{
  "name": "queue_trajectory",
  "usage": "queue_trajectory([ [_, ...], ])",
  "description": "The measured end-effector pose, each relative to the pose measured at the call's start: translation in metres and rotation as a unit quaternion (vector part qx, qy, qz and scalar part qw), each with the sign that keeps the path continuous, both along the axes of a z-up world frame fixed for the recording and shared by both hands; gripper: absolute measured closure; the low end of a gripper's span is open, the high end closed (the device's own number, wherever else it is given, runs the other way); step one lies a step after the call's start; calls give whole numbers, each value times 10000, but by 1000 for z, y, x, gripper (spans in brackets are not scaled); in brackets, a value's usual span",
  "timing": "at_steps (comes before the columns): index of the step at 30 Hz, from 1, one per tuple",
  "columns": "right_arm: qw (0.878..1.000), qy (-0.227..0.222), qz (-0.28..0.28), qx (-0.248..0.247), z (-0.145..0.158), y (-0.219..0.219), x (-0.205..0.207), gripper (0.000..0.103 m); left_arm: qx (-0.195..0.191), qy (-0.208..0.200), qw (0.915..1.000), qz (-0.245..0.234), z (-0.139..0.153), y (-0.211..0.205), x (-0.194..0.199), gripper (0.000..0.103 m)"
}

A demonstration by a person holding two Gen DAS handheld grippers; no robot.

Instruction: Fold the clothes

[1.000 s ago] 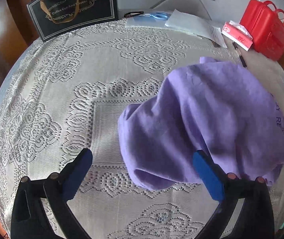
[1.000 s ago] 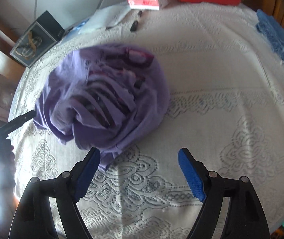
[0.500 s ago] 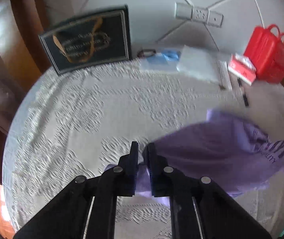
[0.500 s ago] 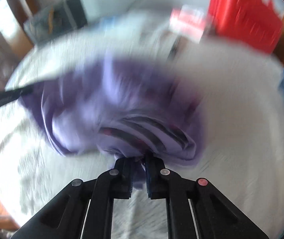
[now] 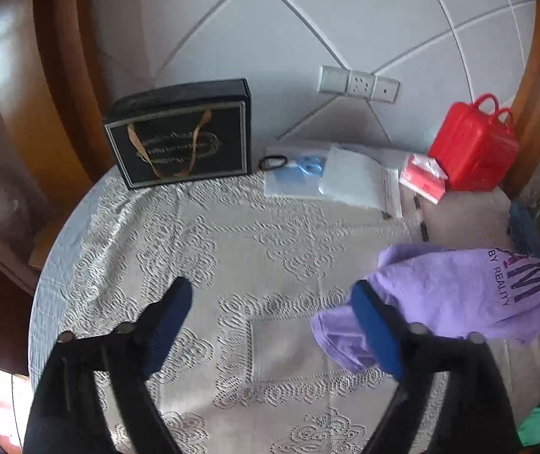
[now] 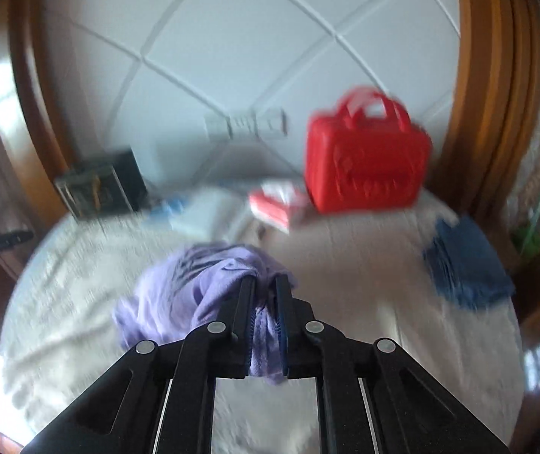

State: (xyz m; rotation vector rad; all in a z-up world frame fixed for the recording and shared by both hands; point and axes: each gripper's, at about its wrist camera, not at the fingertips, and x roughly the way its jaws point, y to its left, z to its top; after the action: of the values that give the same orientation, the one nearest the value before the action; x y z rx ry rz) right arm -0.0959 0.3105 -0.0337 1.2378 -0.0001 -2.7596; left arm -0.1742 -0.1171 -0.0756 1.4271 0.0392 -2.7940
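A purple shirt (image 5: 455,295) with dark lettering hangs bunched at the right of the left wrist view, above the lace-covered table (image 5: 232,246). My left gripper (image 5: 272,287) is high over the table and its jaws are opening wide. Nothing is between them, and the shirt's lower edge lies just behind the right fingertip (image 5: 368,310). In the blurred right wrist view my right gripper (image 6: 265,282) is raised with a fold of the purple shirt (image 6: 194,287) pinched between its pads. Its jaws are opening slightly, and the rest of the shirt droops to the left.
Along the wall at the back stand a black gift bag (image 5: 183,143), plastic sleeves with papers (image 5: 345,178), a red-and-white tissue pack (image 5: 421,179), a pen (image 5: 421,223) and a red case (image 5: 474,147). A folded blue cloth (image 6: 466,265) lies at the table's right edge.
Both grippers went from open over the heaped shirt to shut on it, then rose. Now the left has let go and stands open, while the right lifts the shirt off the table.
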Motion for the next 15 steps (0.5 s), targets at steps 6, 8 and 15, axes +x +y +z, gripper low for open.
queue_trajectory([
  [6,9893,-1290,-669,-154,-101,65,37,45,17,-703,9969,-347,-80,58,5,10],
  [8,9847,-1484,-831,-375,-121,85,48,37,-82,-893,9953,-376,-107,75,6,10],
  [15,9750,-1900,-941,-668,-168,112,72,22,-371,-1243,9909,-355,-170,112,4,10],
])
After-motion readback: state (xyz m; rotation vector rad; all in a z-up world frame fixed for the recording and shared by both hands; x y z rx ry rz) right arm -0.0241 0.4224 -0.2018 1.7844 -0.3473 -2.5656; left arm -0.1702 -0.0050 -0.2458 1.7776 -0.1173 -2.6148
